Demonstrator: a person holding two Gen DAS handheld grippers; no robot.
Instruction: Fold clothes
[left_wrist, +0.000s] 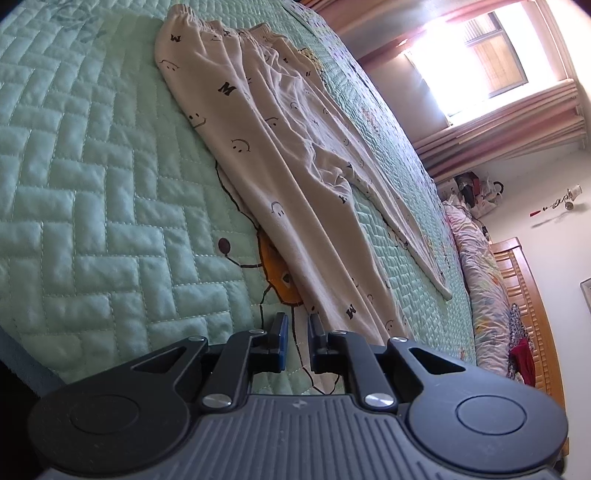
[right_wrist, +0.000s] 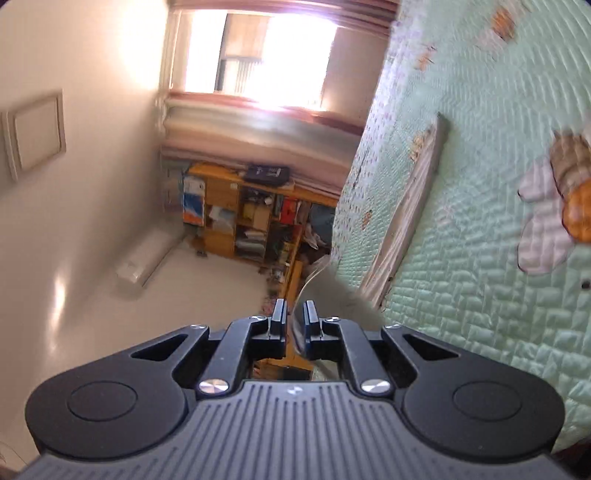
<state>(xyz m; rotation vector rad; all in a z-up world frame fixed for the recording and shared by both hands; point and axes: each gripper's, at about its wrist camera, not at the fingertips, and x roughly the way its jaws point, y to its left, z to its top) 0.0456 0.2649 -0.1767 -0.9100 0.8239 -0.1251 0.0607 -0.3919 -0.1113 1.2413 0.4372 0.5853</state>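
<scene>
Trousers (left_wrist: 280, 177) flat on quilt (left_wrist: 92, 184); left gripper (left_wrist: 297, 328) beside hem, jaws slightly parted, empty; right gripper (right_wrist: 294, 317) off quilt edge, jaws narrowly parted, contents unclear.

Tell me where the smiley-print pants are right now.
In the left wrist view, the pants lie spread on the green quilt, waistband at the far end, one leg's cuff just beyond the left hand-held gripper.

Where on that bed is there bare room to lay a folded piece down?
The widest free patch is the green quilt left of the pants, up to the bed's edge. A narrower strip lies between the pants and the pillows. The middle is crowded by the pants.
</scene>
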